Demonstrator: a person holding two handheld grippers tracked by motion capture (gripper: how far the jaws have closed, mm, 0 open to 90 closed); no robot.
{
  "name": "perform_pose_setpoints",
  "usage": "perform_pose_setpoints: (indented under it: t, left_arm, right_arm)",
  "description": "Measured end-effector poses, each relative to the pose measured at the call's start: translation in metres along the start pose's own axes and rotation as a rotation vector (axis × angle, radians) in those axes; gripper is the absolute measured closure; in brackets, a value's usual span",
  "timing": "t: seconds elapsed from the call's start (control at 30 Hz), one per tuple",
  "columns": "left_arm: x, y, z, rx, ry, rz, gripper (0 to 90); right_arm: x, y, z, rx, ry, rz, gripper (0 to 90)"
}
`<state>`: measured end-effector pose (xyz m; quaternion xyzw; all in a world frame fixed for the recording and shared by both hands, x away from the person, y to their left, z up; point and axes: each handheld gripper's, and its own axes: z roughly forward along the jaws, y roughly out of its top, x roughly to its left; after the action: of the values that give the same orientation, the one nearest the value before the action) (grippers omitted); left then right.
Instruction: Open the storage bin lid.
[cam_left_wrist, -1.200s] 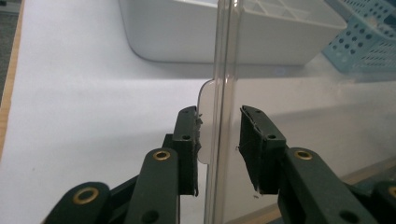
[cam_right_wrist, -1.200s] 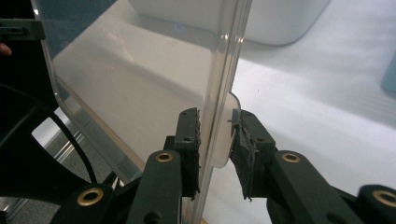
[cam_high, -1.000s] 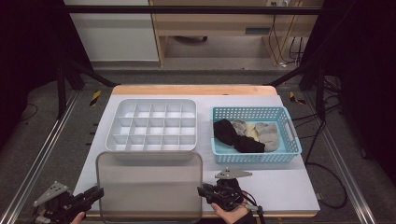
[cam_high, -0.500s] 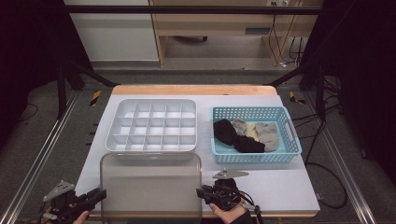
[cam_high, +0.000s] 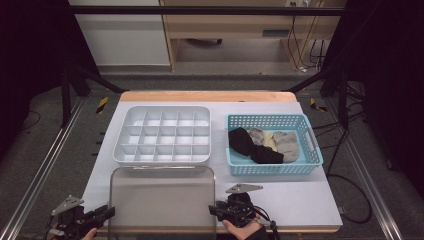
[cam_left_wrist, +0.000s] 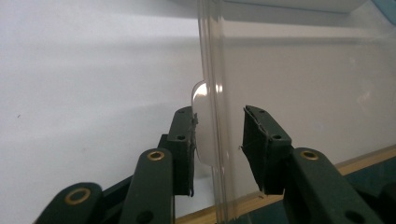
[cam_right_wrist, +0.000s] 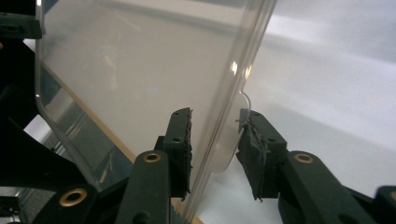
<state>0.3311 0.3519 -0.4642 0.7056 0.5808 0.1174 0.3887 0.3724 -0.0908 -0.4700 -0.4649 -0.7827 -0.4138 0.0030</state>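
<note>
Two hand-held grippers flanked a clear plastic lid (cam_high: 162, 200) that lay on the white table (cam_high: 300, 200) at its near edge, just in front of the white compartment tray (cam_high: 165, 135) it evidently belonged to. The left gripper (cam_high: 102, 214) stood at the lid's left rim, the right gripper (cam_high: 216, 210) at its right rim.

Left gripper view: the jaws straddled the rim and its small rounded tab (cam_left_wrist: 203, 121). The left pad lay against the tab, while a visible gap remained between the rim and the other pad. The jaws had just been opening, so the lid sat between them loosely, not pinched.

Right gripper view: the rim passed between the jaws with its tab (cam_right_wrist: 231, 149) near the right pad and daylight on the other side. These jaws too had just been spreading, with the lid between them but unclamped.

The blue basket (cam_high: 272, 167) of socks (cam_high: 260, 145) stood to the right of the tray, apart from the work.

Judgement: the lid appeared to be being released onto the table. To do this well, both pairs of jaws should open evenly until each pad cleared the rim, then draw straight outward, level with the table, so that no pad caught a tab and dragged the lid over the near edge.
</note>
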Motion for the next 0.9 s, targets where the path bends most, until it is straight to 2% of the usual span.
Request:
perform_pose_setpoints:
  t: [0.17, 0.37, 0.53, 0.73, 0.8, 0.9]
  left_arm:
    - [0.000, 0.000, 0.003, 0.019, 0.012, 0.003, 62.1]
    - [0.001, 0.002, 0.006, 0.038, 0.006, -0.001, 60.3]
    - [0.001, 0.002, 0.007, 0.040, 0.004, -0.001, 58.0]
    - [0.000, 0.003, 0.011, 0.046, 0.012, 0.028, 52.0]
    - [0.000, 0.004, 0.012, 0.036, 0.018, 0.032, 52.3]
    - [0.001, 0.004, 0.012, 0.038, 0.026, 0.034, 52.0]
  right_arm:
    - [-0.002, -0.001, 0.006, 0.011, 0.002, 0.007, 60.1]
    - [-0.004, -0.001, 0.009, 0.025, 0.003, 0.015, 56.8]
    - [-0.004, 0.000, 0.011, 0.029, 0.003, 0.003, 55.5]
    - [-0.002, -0.001, 0.011, 0.016, -0.023, -0.029, 52.7]
    - [-0.002, -0.001, 0.011, 0.018, -0.022, -0.025, 51.2]
    - [-0.002, -0.001, 0.011, -0.001, -0.055, -0.045, 49.4]
